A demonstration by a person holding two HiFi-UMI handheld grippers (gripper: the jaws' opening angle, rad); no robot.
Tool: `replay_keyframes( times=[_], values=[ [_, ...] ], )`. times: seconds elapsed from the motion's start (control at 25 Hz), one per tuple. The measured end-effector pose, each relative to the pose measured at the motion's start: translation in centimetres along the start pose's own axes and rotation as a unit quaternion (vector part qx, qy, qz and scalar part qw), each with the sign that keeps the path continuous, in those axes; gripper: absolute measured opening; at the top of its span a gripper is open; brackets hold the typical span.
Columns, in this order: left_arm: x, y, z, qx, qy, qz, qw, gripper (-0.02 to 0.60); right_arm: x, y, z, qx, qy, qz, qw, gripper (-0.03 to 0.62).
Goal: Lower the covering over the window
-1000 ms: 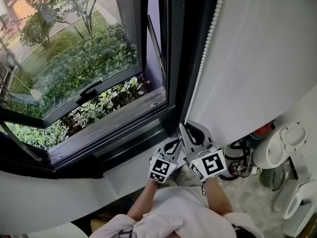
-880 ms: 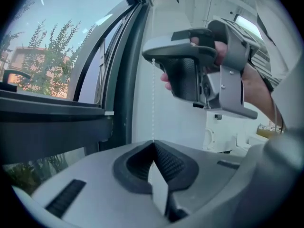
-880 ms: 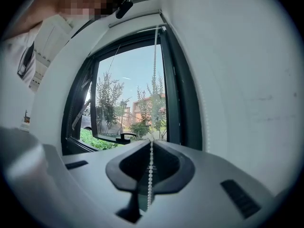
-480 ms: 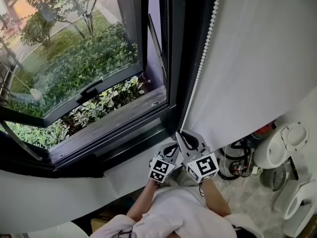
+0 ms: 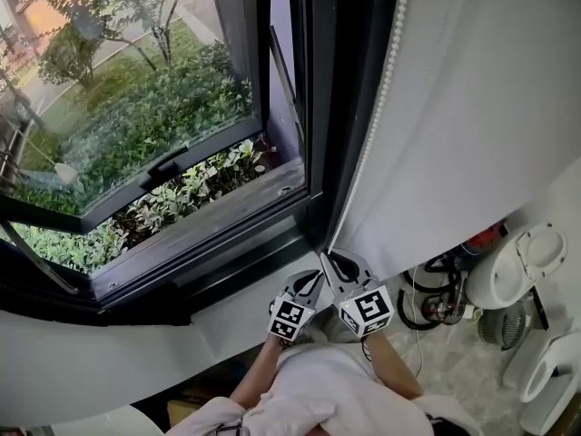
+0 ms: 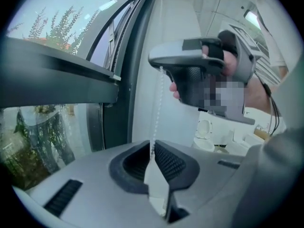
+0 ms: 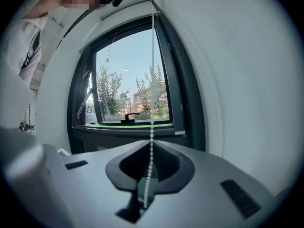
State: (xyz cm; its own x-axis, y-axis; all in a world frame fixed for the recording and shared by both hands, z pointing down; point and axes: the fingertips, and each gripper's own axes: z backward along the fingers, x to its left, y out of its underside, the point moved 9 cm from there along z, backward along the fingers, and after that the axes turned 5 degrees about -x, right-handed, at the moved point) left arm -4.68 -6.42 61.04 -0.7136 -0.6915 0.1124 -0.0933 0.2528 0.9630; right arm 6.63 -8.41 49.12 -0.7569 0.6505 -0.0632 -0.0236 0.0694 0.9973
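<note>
Task state: the window [image 5: 163, 125] reads as uncovered. In the right gripper view the whole pane shows sky and trees from sill to top of frame, with no hem across it, and the covering itself cannot be made out in any view. Judgement: the lowering is at an early stage at best, with nearly all of the drop left to do. The working part is the bead chain [image 5: 386, 66], which hangs along the dark frame at the window's right side, between the glass and a white surface [image 5: 472, 107]. Both tools are on it. The right gripper [image 5: 329, 260] has its jaws pressed together on the chain, with beads running down between the pads. The left gripper [image 5: 315, 278] pinches the same strand just below, and its own view shows the chain going up from its closed tips to the right gripper overhead. The grippers sit side by side, low down near the sill. Chain orientation: long axis vertical in the room — in the head view it runs from the upper right down and leftward to the grippers, straight and apparently taut. In the right gripper view it climbs straight to the top of the frame. Whether this strand lowers or raises cannot be told. Left to do, by estimate — repeated pulls until the pane is covered.
</note>
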Motion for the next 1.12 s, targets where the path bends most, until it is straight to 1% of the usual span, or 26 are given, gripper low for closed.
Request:
replay_keyframes(
  times=[0.04, 0.08, 0.12, 0.16, 0.2, 0.36, 0.6, 0.72, 0.88, 1.12],
  values=[
    [0.0, -0.2, 0.3, -0.003, 0.000, -0.001, 1.0000, 0.024, 0.0, 0.2, 0.0, 0.002, 0.000, 0.001, 1.000, 0.008],
    [0.0, -0.4, 0.6, -0.006, 0.001, -0.002, 1.0000, 0.045, -0.1, 0.4, 0.0, 0.005, 0.000, 0.001, 1.000, 0.008],
    [0.0, -0.8, 1.0, -0.007, 0.005, -0.003, 1.0000, 0.083, -0.1, 0.7, 0.1, 0.008, 0.000, 0.001, 1.000, 0.008],
    [-0.1, -1.4, 1.4, -0.010, 0.009, -0.004, 0.9999, 0.106, -0.1, 1.0, 0.2, 0.012, 0.001, 0.000, 1.000, 0.008],
    [-0.1, -2.1, 1.8, -0.013, 0.012, -0.007, 0.9998, 0.110, -0.1, 1.3, 0.2, 0.016, 0.001, -0.001, 1.000, 0.008],
    [-0.1, -5.3, 3.3, -0.044, 0.015, -0.019, 0.9987, 0.110, -0.1, 2.5, 0.5, 0.027, 0.002, -0.006, 1.000, 0.008],
    [-0.5, -11.0, 4.8, -0.100, 0.011, -0.051, 0.9937, 0.110, -0.2, 2.8, 0.9, 0.022, 0.004, -0.011, 1.000, 0.008],
    [-0.9, -14.1, 5.2, -0.130, 0.019, -0.069, 0.9889, 0.110, -0.3, 2.7, 1.0, 0.023, 0.005, -0.008, 1.000, 0.008],
    [-1.4, -18.7, 5.0, -0.172, 0.036, -0.091, 0.9802, 0.110, -0.2, 2.5, 1.1, 0.024, 0.006, -0.007, 1.000, 0.008],
    [-1.2, -23.4, 3.9, -0.203, 0.040, -0.128, 0.9699, 0.110, 0.1, 2.4, 1.2, 0.027, 0.004, 0.001, 1.000, 0.008]
  ],
)
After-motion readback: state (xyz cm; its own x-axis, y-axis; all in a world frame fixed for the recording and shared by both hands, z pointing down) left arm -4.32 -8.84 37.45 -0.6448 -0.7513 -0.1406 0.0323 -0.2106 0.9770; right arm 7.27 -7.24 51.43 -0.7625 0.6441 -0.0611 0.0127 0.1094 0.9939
